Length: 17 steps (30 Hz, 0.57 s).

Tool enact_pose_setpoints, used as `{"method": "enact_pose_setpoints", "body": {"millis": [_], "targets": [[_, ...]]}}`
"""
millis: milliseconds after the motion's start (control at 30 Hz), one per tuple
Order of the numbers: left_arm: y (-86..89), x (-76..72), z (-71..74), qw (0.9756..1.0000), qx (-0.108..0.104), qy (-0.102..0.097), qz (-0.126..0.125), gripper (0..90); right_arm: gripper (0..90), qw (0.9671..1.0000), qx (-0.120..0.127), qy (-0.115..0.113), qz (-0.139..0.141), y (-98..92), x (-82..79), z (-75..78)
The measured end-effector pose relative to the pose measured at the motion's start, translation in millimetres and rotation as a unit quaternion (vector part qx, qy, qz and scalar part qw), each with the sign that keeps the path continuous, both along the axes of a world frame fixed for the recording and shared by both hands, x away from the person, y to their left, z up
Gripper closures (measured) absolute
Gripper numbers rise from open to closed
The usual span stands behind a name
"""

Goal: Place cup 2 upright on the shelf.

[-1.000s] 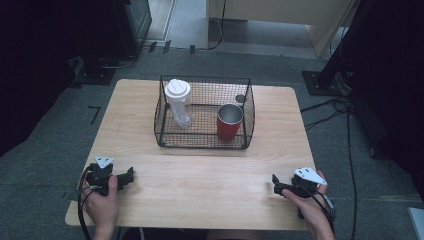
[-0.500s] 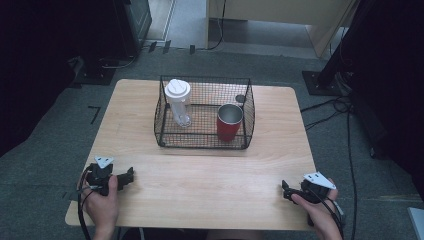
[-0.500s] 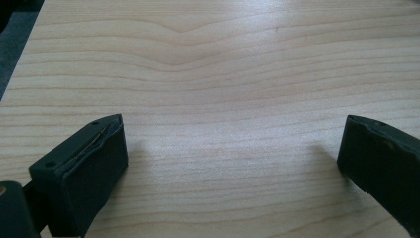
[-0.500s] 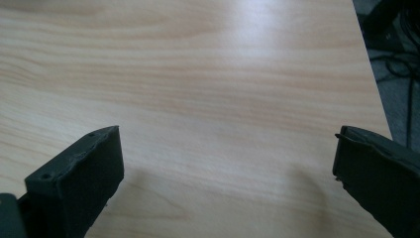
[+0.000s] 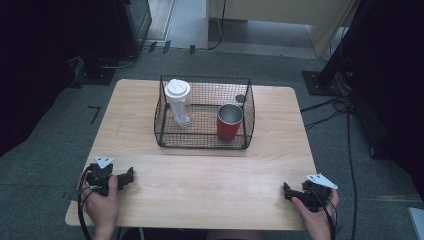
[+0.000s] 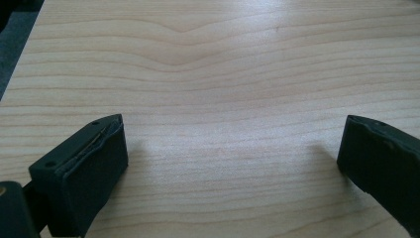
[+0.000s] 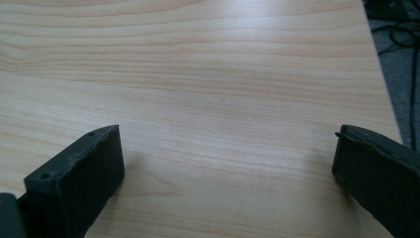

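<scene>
- Grey carpet surrounds our light wooden table (image 5: 200, 185), with dark equipment stands and trailing cables at the edges of the room.
- We see a black wire basket (image 5: 204, 142) standing on the far middle of the table, well apart from both of our hands; its open top would let us reach in from above.
- Inside it, a clear tumbler with a white lid (image 5: 178, 100) stands upright at the left and a red metal cup (image 5: 229, 122) stands upright at the right, apart from each other.
- We hold our left gripper (image 5: 127, 176) low at the near left edge, jaws spread wide over bare wood, gripping nothing.
- We hold our right gripper (image 5: 286, 189) at the near right corner, its jaws likewise wide apart and empty, seemingly parked clear of the basket.
</scene>
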State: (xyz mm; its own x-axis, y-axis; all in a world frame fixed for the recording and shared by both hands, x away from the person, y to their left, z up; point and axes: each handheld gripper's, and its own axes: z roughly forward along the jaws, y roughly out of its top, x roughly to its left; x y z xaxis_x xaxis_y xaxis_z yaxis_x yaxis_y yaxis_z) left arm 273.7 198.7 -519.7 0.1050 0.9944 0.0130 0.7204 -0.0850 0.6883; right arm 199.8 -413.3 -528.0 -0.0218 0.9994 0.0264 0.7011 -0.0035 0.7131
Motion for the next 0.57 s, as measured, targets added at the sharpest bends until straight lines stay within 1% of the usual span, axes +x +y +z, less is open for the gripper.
{"method": "enact_pose_setpoints", "body": {"millis": [100, 467, 567], "targets": [[0.0, 0.1, 0.0, 1.0000, 0.000, 0.000, 0.000, 0.0, 0.0, 0.9999, 0.000, 0.000, -0.016, 0.5, 1.6, 0.0], [0.1, 0.1, 0.0, 1.0000, 0.000, 0.000, 0.000, 0.0, 0.0, 0.9999, 0.000, 0.000, -0.016, 0.8, 3.0, -0.1], [0.1, 0.1, 0.0, 1.0000, 0.000, 0.000, 0.000, 0.0, 0.0, 0.9997, 0.000, 0.000, -0.023, 0.9, 4.2, 0.1]]}}
